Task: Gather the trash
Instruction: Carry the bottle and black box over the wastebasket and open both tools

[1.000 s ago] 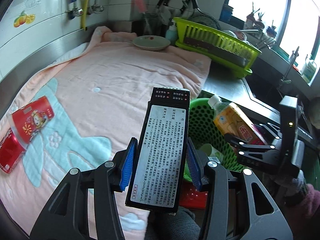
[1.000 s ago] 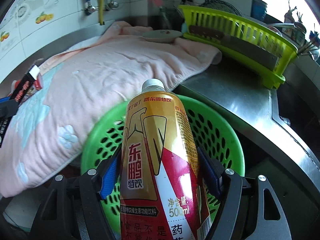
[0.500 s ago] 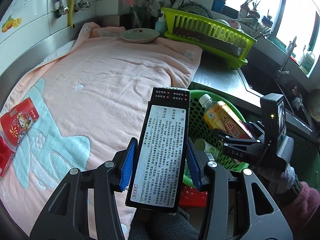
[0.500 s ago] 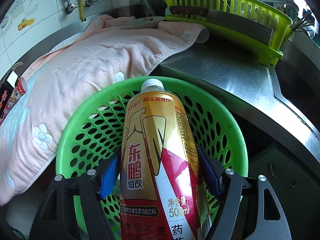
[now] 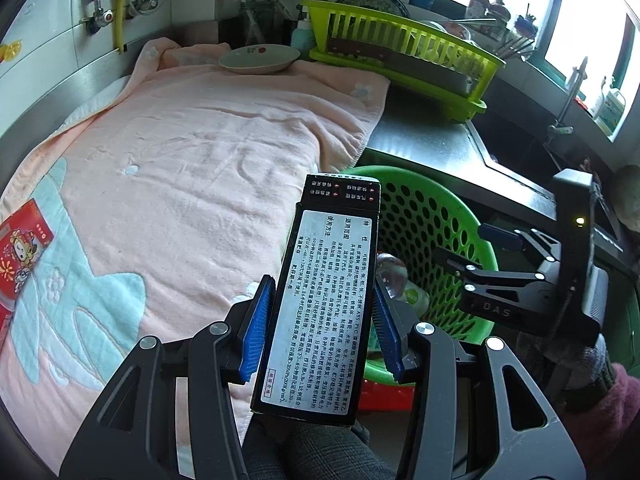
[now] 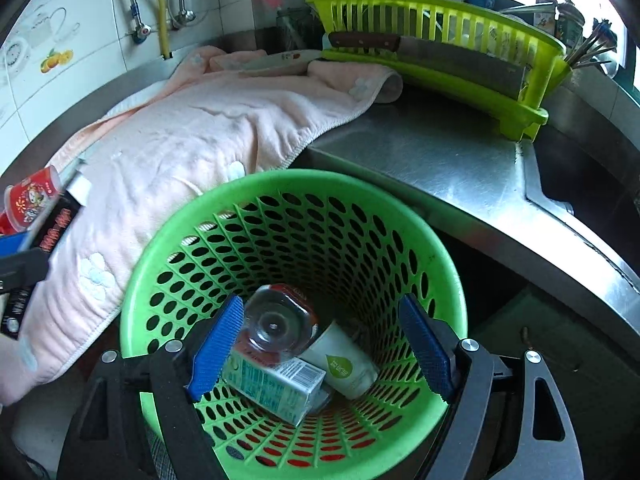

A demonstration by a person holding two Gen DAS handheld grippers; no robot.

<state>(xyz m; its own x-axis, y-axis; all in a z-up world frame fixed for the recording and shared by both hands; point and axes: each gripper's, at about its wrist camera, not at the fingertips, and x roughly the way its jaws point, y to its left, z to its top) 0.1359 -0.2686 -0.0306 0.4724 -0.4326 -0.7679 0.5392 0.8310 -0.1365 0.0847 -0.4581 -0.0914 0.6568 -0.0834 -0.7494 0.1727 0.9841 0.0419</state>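
Beside the towel-covered steel counter point(image 6: 440, 152), the right gripper point(image 6: 320, 344), jaws just opened and empty, hangs over the green basket point(image 6: 192, 224) where the bottle point(image 6: 280, 326) lies, while the left gripper point(image 5: 320, 320) clamps the black box point(image 5: 320, 300) near the rim, presumably for dropping next.

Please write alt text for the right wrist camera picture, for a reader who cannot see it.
The open right gripper hangs empty over a green perforated basket, where a clear bottle, a small carton and a white cup lie. Behind it, a pink towel covers the steel counter beside a yellow-green dish rack.
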